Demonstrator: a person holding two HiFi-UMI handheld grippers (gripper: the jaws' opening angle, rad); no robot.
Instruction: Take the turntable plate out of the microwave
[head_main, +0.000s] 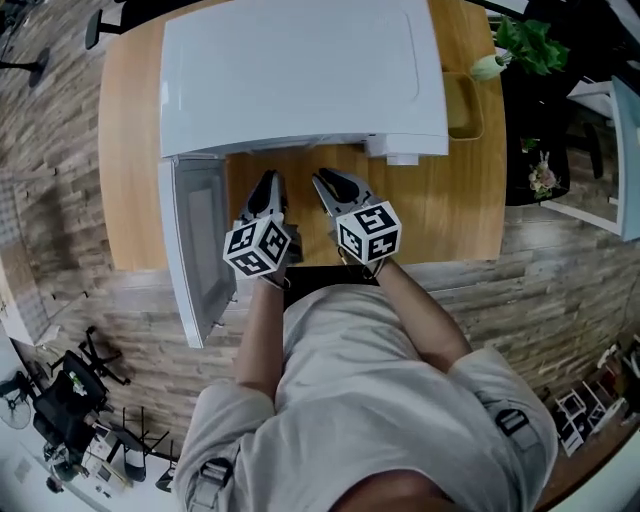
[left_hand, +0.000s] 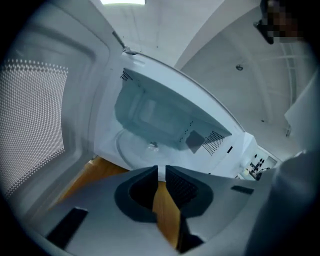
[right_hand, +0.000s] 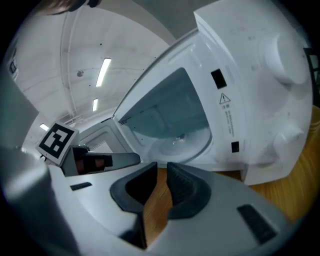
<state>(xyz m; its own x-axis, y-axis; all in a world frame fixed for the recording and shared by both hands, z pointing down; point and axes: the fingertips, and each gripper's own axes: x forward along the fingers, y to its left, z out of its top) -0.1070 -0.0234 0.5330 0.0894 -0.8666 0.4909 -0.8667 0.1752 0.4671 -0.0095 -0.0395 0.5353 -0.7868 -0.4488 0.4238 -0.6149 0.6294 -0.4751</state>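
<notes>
— Where is the turntable plate (right_hand: 186, 143)?
— Flat on the floor inside the microwave (head_main: 300, 75), whose door (head_main: 196, 250) is swung open.
— Does anything grip it?
— No. The left tool (left_hand: 161, 171) and the right tool (right_hand: 161, 169) hang above the surface (head_main: 440, 215) in front of the opening. Each has its jaws slightly apart and holds nothing.

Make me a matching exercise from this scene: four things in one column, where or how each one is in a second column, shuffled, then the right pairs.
Things:
1. white microwave door
2. round clear glass turntable plate
3. green leafy plant
4. light wooden table

Places or states:
A. carries the white microwave
B. lies inside the cavity
C. swung open to the left
D. off the table's far right corner

Pairs: 1-C, 2-B, 3-D, 4-A.
</notes>
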